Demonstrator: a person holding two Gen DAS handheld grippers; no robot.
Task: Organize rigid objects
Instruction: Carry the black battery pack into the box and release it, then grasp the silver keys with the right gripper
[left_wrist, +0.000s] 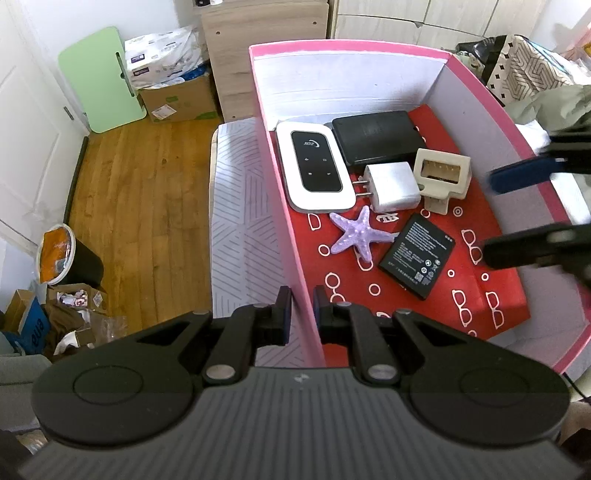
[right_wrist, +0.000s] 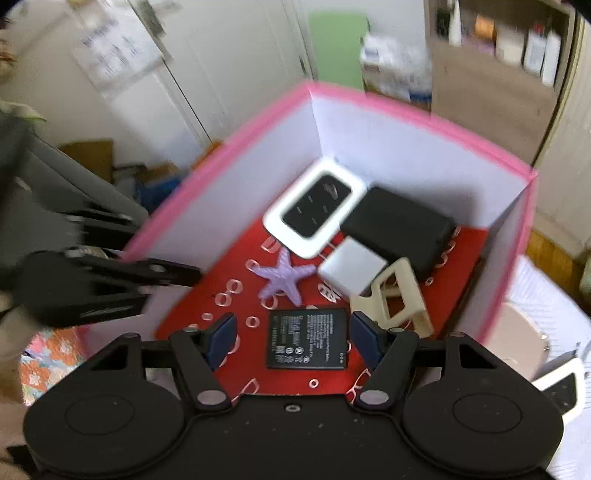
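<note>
Left wrist view: left gripper (left_wrist: 301, 301) pinching the near wall of the pink-rimmed cardboard box (left_wrist: 291, 258); inside, on red patterned lining, white-and-black pocket router (left_wrist: 314, 171), black rectangular case (left_wrist: 376, 136), white plug adapter (left_wrist: 393, 186), beige plastic connector (left_wrist: 441, 173), purple starfish (left_wrist: 358, 236), flat black battery (left_wrist: 417, 254). Right wrist view: right gripper (right_wrist: 295, 338) spread wide, empty, straddling the battery (right_wrist: 307, 339) lying on the box floor.
</note>
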